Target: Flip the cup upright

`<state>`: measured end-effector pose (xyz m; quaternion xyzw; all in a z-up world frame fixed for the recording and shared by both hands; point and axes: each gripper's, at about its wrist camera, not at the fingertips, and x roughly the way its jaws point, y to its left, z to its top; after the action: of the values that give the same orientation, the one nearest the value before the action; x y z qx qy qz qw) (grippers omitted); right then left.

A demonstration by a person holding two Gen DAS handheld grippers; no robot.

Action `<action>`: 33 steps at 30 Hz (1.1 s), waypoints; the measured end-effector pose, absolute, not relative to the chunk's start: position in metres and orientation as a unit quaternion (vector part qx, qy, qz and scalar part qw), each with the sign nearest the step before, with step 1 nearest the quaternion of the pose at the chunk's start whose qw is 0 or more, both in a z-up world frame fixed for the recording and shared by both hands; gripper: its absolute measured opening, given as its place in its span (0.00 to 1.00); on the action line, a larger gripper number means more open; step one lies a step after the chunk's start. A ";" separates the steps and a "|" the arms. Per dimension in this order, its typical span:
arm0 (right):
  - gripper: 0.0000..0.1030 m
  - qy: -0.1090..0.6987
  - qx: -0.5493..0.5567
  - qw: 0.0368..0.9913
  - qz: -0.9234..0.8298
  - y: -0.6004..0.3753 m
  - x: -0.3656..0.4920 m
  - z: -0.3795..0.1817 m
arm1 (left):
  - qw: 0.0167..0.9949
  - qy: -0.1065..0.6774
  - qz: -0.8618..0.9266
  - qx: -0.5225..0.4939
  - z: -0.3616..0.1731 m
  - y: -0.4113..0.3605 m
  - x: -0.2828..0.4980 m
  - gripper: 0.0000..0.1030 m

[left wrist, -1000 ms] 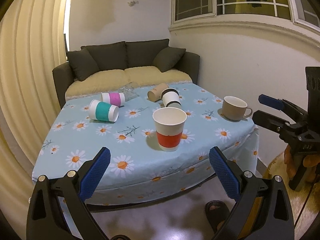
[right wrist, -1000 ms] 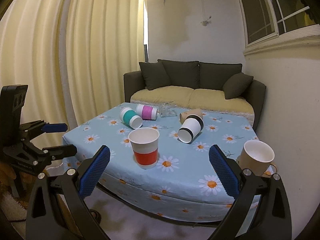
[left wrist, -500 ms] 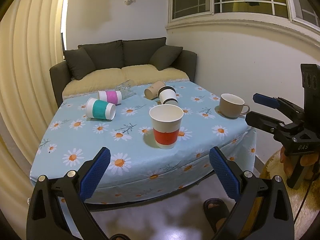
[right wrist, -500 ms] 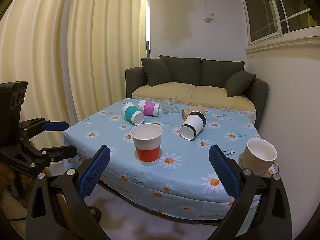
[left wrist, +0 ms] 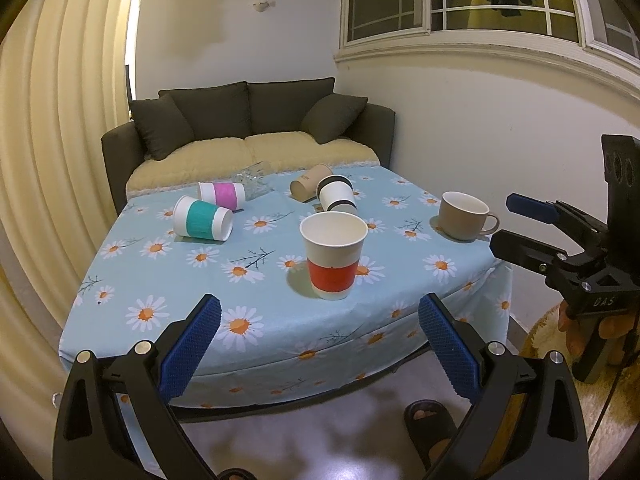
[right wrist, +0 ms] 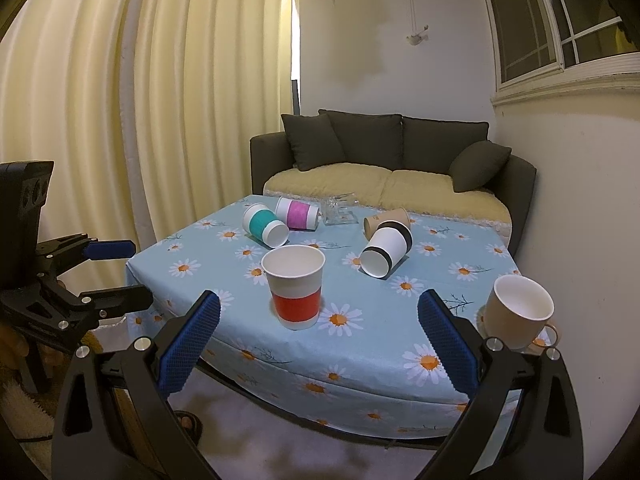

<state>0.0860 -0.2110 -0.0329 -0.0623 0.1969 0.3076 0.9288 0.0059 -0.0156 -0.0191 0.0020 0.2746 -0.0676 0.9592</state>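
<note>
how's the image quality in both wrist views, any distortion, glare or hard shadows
Left wrist view: strong fisheye bending of the curtain and window frame, dark corner vignette, warm indoor light, soft shadow left of the red-banded cup. Right wrist view: same curving and vignette, cups sharp, no glare on the tablecloth.

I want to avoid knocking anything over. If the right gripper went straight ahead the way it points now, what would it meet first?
Probably the upright red-banded cup: it stands centered between the open right gripper fingers, nearest on the table. Depth is unclear, and the table edge may come first if the gripper runs low.
</note>
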 end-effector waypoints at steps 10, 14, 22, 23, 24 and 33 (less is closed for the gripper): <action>0.95 0.198 -0.072 0.928 0.308 -0.206 0.085 -0.035 | 0.960 0.273 -0.068 0.001 -0.018 -0.015 0.005 0.94; 0.95 0.199 -0.071 0.928 0.308 -0.207 0.085 -0.035 | 0.960 0.273 -0.068 -0.001 -0.018 -0.014 0.005 0.94; 0.95 0.200 -0.071 0.927 0.309 -0.206 0.085 -0.036 | 0.960 0.273 -0.068 0.000 -0.018 -0.015 0.004 0.94; 0.95 0.200 -0.071 0.927 0.309 -0.206 0.085 -0.036 | 0.960 0.273 -0.067 0.000 -0.018 -0.015 0.004 0.94; 0.95 0.200 -0.071 0.927 0.308 -0.206 0.085 -0.036 | 0.960 0.273 -0.068 -0.001 -0.018 -0.015 0.005 0.94; 0.95 0.201 -0.072 0.927 0.310 -0.204 0.085 -0.037 | 0.959 0.274 -0.069 0.001 -0.019 -0.016 0.004 0.94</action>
<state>0.0850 -0.2043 -0.0374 -0.0720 0.2011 0.3097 0.9265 0.0045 -0.0155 -0.0187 0.0014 0.2741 -0.0695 0.9592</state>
